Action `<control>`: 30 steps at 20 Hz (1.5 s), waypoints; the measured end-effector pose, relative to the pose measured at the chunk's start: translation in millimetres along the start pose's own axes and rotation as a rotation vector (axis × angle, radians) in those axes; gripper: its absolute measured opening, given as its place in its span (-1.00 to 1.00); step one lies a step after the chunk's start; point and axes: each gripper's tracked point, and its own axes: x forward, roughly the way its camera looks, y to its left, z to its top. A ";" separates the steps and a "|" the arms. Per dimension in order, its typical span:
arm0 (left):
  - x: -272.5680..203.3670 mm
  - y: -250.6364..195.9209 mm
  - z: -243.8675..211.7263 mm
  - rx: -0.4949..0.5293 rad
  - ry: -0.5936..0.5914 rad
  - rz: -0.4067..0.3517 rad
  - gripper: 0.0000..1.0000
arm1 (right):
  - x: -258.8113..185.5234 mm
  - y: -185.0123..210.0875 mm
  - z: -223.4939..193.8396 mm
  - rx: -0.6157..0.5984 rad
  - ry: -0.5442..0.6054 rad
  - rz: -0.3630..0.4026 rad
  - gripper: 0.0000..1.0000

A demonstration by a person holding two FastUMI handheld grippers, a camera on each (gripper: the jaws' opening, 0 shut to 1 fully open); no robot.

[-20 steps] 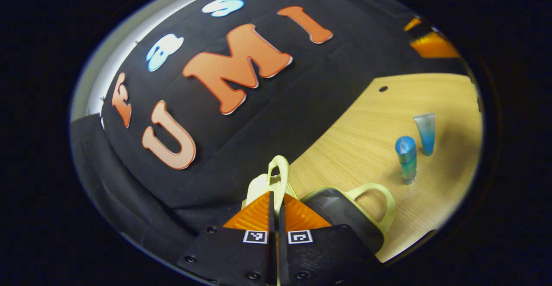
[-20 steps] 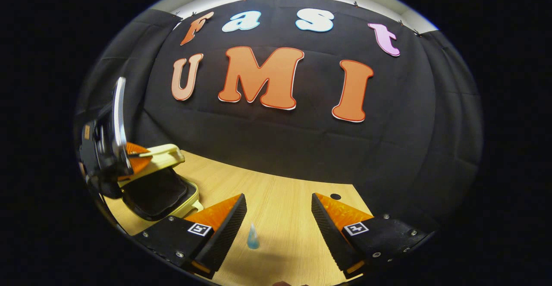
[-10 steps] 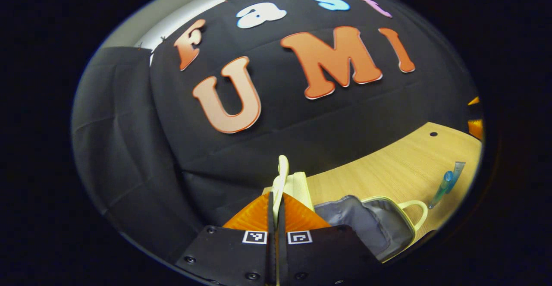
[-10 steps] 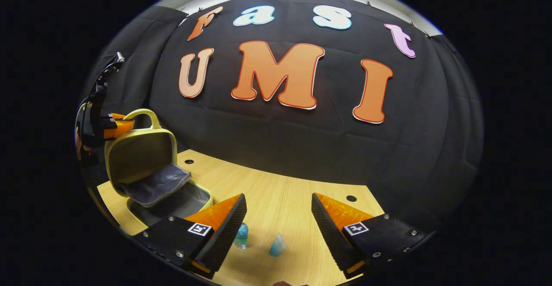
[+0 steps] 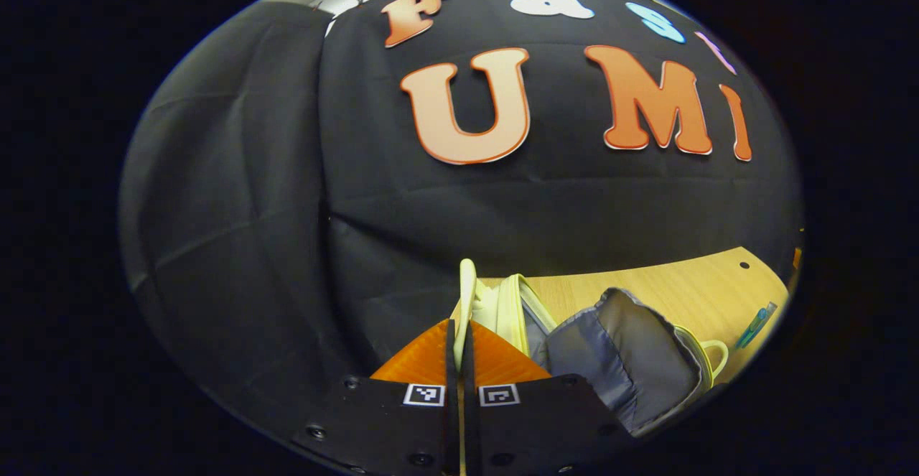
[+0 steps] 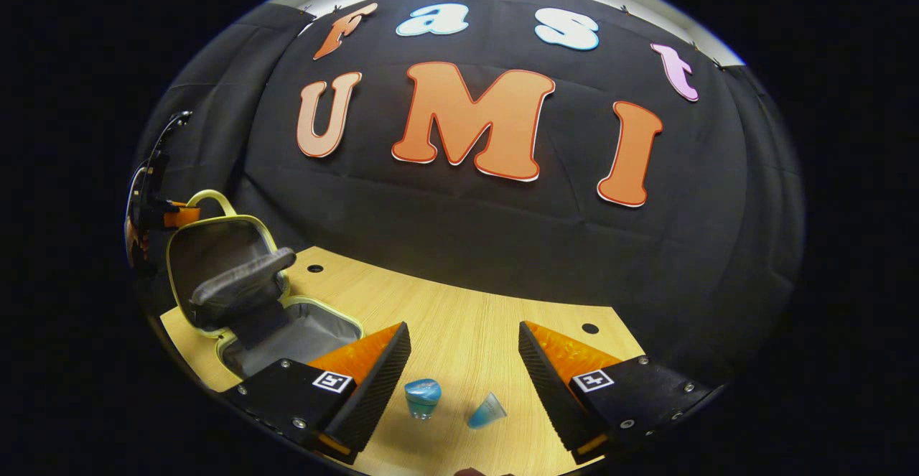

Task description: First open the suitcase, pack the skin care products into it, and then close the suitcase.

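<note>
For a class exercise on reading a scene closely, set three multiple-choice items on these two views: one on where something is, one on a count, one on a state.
1. Where do the skin care products stand?
A. On the wooden table, in front of the right claw
B. Inside the suitcase
C. On the floor

2. How many blue skin care products are on the table?
A. One
B. Two
C. Four

3. What is the state of the suitcase?
A. Zipped shut
B. Lying upside down
C. Open, its lid raised

Answers:
1 A: the right gripper view shows them on bare wood between its fingers.
2 B: a capped bottle and a tube stand side by side.
3 C: the left claw is shut on the lid's handle, and the grey lining shows.
</note>
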 end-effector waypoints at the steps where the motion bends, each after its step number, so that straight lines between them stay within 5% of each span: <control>1: 2.3 7.5 -10.8 -0.019 0.023 0.005 -0.94 | 0.3 2.7 -0.9 0.005 0.008 -0.003 0.91; 11: 35.6 50.3 -128.1 0.002 0.301 0.060 -0.94 | -14.2 21.3 -24.5 0.058 0.101 -0.049 0.92; 14: 30.5 67.5 -150.9 0.046 0.358 0.119 -0.63 | -15.7 21.8 -32.1 0.061 0.126 -0.058 0.92; 17: 26.3 66.4 -149.4 0.066 0.342 0.133 -0.70 | -18.7 16.8 -38.8 0.072 0.137 -0.059 0.92; 20: 14.4 30.3 -124.0 0.072 0.265 0.098 -0.11 | -18.8 5.3 -46.6 0.078 0.137 -0.060 0.92; 23: -12.6 -17.0 -88.0 0.099 0.151 0.038 0.10 | -17.9 -8.8 -58.1 0.073 0.143 -0.053 0.92; 24: -22.3 -35.3 -78.5 0.114 0.118 0.018 0.34 | -18.6 -12.5 -65.0 0.072 0.150 -0.045 0.92; 30: -63.7 -190.4 -46.6 0.164 0.036 -0.166 0.71 | -17.9 -31.4 -88.4 0.081 0.168 0.002 0.92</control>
